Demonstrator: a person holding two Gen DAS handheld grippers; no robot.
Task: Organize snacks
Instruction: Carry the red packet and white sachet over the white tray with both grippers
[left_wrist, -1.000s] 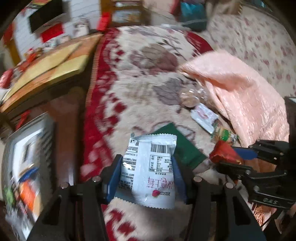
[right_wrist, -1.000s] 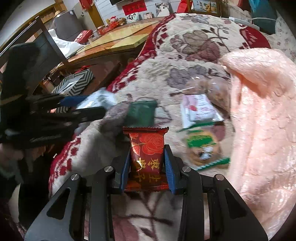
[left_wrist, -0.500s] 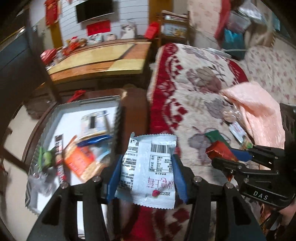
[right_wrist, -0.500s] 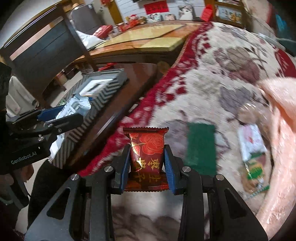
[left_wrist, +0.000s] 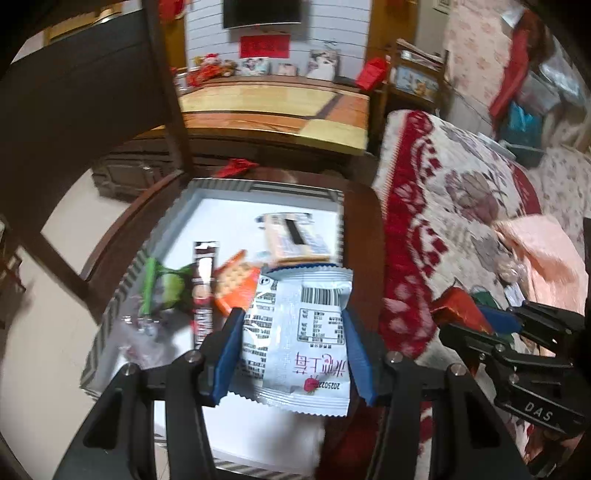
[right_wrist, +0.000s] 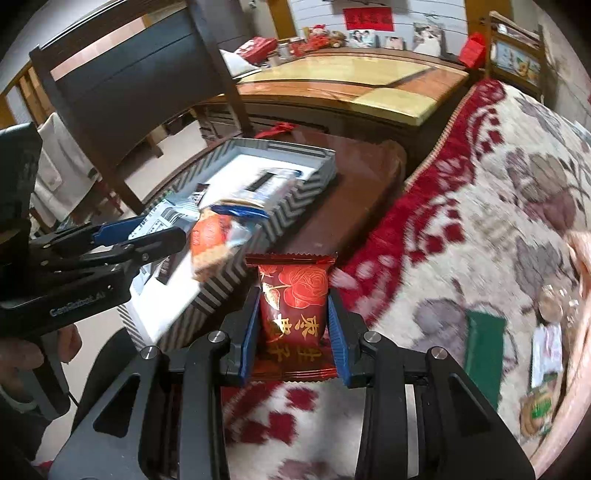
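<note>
Transfer step in hand: left hand-held gripper (left_wrist: 293, 343) clamps a silver packet (left_wrist: 299, 332) above the striped tray (left_wrist: 258, 186), right hand-held gripper (right_wrist: 291, 332) nips a red packet (right_wrist: 293, 295) beside it; release into tray seems next.

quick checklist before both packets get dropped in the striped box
1. Left gripper shut on the white packet: ok.
2. Right gripper shut on the red packet: ok.
3. White packet over the striped box: ok, it hangs above the box's near part.
4. Red packet over the box: not ok, it sits beside the box wall, over the blanket edge.
5. Bare floor left in the box: ok, the far white part is bare; the orange cracker pack and other snacks lie nearer.
6. Grippers apart from each other: ok, a gap shows in both views.
</note>
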